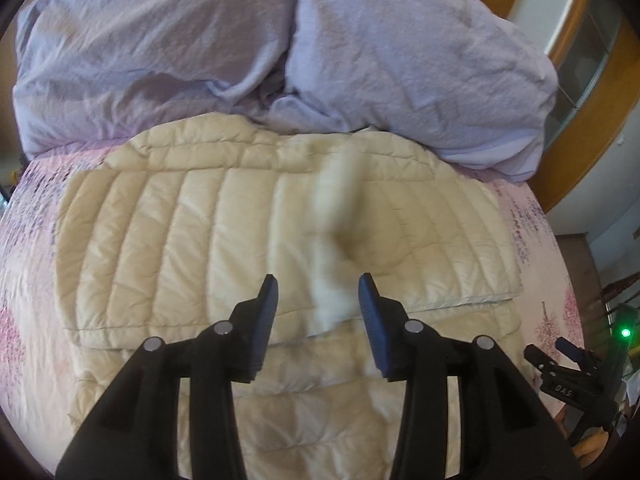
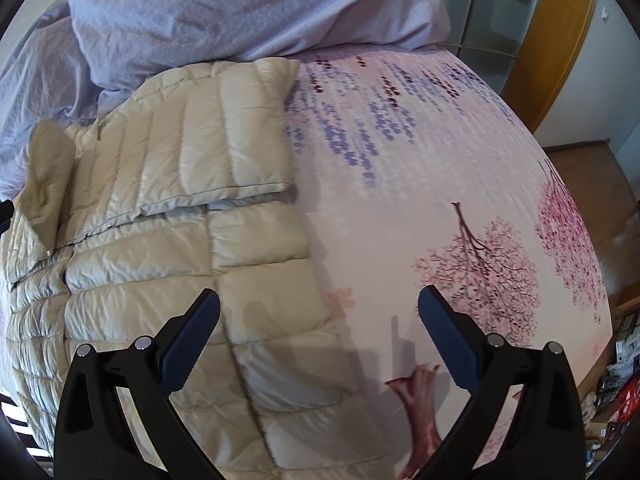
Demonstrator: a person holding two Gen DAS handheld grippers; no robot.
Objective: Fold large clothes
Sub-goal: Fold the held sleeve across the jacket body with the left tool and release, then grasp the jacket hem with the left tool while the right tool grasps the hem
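The bed (image 2: 400,184) under me wears a pale pink sheet printed with blossom trees and hanging purple flowers, and a crumpled lilac duvet (image 1: 248,48) is heaped along its far edge. Past the far right corner I see curved wooden trim (image 1: 576,92) with glass panels, a white wall, and a wooden floor (image 2: 592,184) to the right of the bed, with some clutter low beside it. The cream quilted jacket (image 1: 224,236) lies flat on the sheet, its upper part touching the duvet, one layer folded over another so a straight folded edge runs across it; in the right wrist view its right side ends partway across the bed, leaving bare sheet beyond. My left gripper (image 1: 318,292) hangs above the jacket's near half, jaws spread, with a blurred strip of cream fabric (image 1: 334,216) between and beyond them; I cannot tell whether it touches either finger. My right gripper (image 2: 319,304) hovers over the jacket's right edge, jaws spread wide and empty, the left finger above the jacket, the right above bare sheet.
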